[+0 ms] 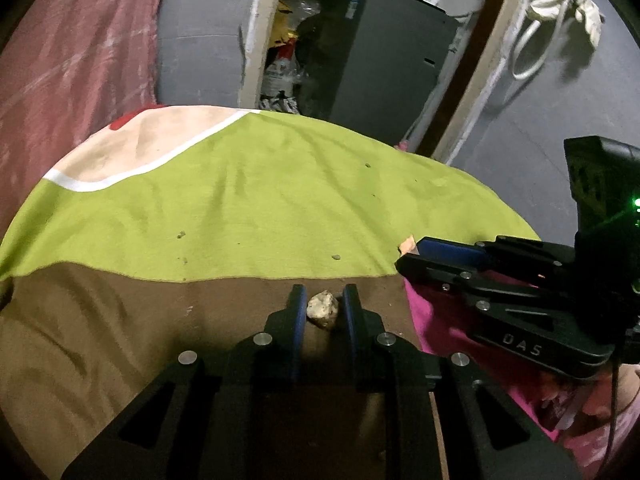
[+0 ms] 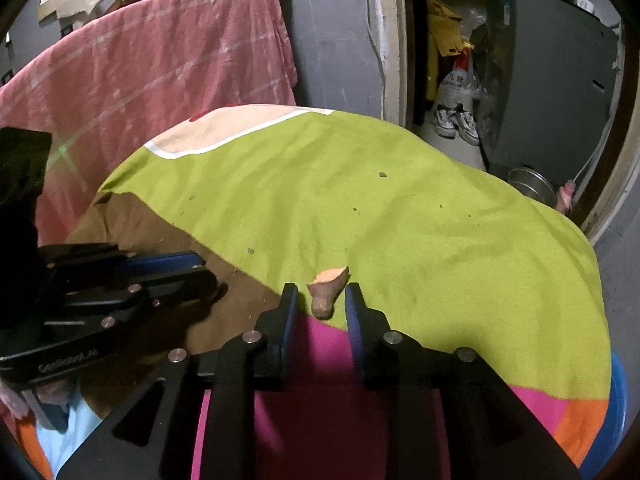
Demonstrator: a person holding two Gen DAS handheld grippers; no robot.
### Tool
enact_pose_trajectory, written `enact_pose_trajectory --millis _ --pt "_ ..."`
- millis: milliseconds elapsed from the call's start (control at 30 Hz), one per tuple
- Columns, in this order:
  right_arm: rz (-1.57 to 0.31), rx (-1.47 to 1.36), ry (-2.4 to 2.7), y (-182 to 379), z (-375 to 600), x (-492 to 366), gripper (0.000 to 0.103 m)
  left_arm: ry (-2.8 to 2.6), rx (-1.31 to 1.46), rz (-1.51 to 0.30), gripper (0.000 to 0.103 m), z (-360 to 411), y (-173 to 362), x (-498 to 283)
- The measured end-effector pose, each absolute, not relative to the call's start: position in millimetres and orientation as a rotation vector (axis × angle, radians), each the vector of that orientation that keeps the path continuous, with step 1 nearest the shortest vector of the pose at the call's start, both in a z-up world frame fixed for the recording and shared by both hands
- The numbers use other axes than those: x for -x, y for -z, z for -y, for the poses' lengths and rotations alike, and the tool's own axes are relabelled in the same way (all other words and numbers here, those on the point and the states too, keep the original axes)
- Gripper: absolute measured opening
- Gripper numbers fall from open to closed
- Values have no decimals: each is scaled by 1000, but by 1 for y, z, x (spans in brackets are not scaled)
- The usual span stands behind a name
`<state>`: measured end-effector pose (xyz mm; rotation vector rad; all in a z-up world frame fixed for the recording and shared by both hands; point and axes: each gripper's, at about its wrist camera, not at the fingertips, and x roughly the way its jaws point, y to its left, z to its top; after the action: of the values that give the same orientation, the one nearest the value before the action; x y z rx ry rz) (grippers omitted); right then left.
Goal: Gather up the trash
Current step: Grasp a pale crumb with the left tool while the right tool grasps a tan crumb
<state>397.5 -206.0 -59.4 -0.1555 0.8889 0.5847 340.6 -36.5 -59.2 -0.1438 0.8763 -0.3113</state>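
Note:
In the left wrist view my left gripper (image 1: 323, 295) is shut on a pale crumpled wad (image 1: 322, 309), which rests on the brown patch of the cloth (image 1: 120, 320). The wad fills the narrow gap between the blue pads. In the right wrist view my right gripper (image 2: 321, 289) stands open around a cut piece of sweet potato (image 2: 325, 294) with orange flesh, and small gaps show on both sides. The piece lies where the green cloth (image 2: 400, 220) meets a pink patch. The two grippers work side by side: the right gripper (image 1: 412, 262) shows beside the left, and the left gripper (image 2: 200, 270) appears in the right wrist view.
Small dark crumbs (image 1: 336, 257) dot the green cloth. A red checked cloth (image 2: 140, 60) hangs behind on the left. Beyond the far edge is a doorway with a grey cabinet (image 2: 552, 80), shoes (image 2: 456, 122) and a metal pot (image 2: 530, 186). A blue rim (image 2: 618, 400) shows at the right edge.

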Motion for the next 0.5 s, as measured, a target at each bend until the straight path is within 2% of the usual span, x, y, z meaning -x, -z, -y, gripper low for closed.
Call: enact_pose_trajectory --millis 167,333,500 --pt "-926 133 -576 66 202 -405 23 275 175 -861 15 32 57 -339" --pt "-914 88 -570 64 211 -403 16 256 190 -832 14 31 49 -333" --pt "-788 66 -562 44 228 -371 16 259 192 -750 14 38 35 -315"
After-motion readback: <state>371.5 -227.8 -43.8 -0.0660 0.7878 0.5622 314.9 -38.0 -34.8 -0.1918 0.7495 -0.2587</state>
